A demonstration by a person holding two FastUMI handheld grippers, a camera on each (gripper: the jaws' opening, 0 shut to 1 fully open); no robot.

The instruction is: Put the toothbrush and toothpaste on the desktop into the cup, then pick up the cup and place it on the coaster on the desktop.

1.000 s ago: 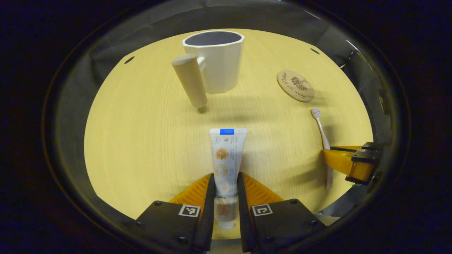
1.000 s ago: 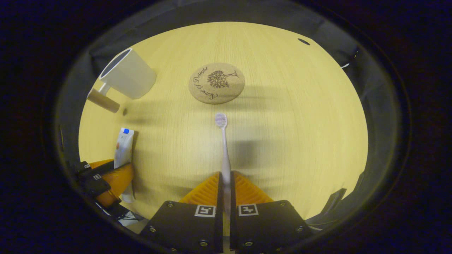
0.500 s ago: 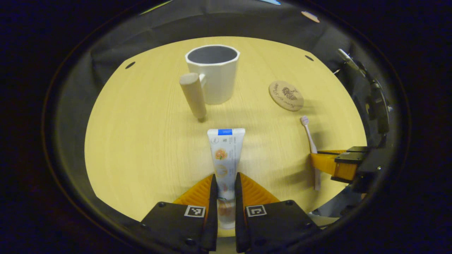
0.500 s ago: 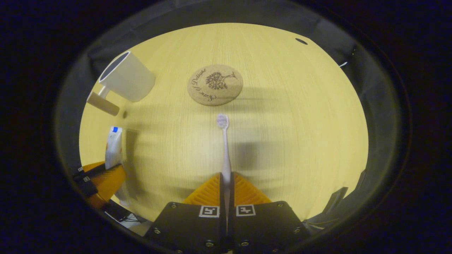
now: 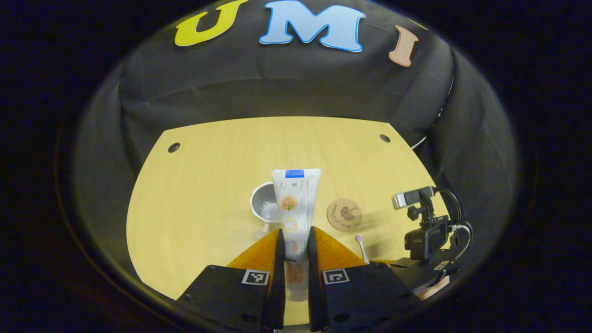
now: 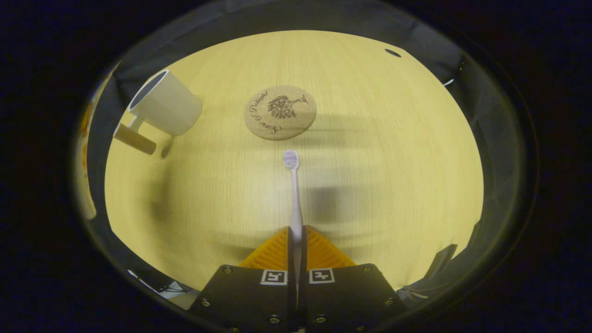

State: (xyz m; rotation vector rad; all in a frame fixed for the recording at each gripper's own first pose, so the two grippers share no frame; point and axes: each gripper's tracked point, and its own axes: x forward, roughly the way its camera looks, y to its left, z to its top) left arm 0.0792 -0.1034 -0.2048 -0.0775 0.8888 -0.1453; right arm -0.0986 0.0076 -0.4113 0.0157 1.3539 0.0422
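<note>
White cup (image 6: 165, 108) empty, left gripper (image 5: 294, 240) clamping toothpaste (image 5: 296, 206), right gripper (image 6: 296, 238) clamping toothbrush (image 6: 294, 194)

cup (image 6: 165, 108) left of coaster (image 6: 280, 112) | toothbrush (image 6: 294, 194) before coaster | all on desktop (image 6: 393, 152)

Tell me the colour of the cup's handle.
Light wood tan, on a white cup; the handle shows best in the right gripper view.

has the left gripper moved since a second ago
Yes. The left gripper, shut on the white toothpaste tube, has risen: the white cup and round cork coaster now look smaller, far below.
</note>
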